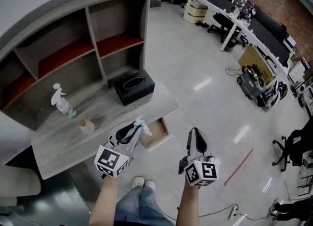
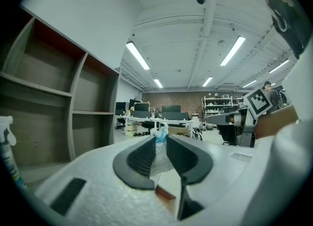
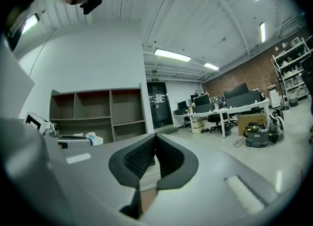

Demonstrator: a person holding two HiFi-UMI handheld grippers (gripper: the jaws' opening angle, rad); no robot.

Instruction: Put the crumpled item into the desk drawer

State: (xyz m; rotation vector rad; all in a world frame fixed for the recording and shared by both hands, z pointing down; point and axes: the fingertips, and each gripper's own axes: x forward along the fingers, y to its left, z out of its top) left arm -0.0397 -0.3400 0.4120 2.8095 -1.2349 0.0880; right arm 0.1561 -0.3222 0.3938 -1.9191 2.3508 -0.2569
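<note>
The crumpled item point(image 1: 142, 125) is a white wad with a pale blue end, pinched between the pads of my left gripper point(image 1: 138, 127). In the left gripper view the wad point(image 2: 157, 157) fills the gap between the jaws of that gripper point(image 2: 160, 141). It hangs just above the open wooden desk drawer point(image 1: 159, 134), which juts out from the desk's front edge, and the drawer point(image 2: 168, 185) shows below the jaws. My right gripper point(image 1: 196, 133) floats to the right of the drawer, over the floor. It is shut point(image 3: 154, 138) and holds nothing.
On the grey desk point(image 1: 58, 144) stand a black tissue box point(image 1: 134, 87), a spray bottle point(image 1: 62, 102) and a small pinkish object point(image 1: 86, 126). An open shelf unit point(image 1: 73, 49) rises behind the desk. Office desks and a vacuum cleaner point(image 1: 252, 80) stand far right.
</note>
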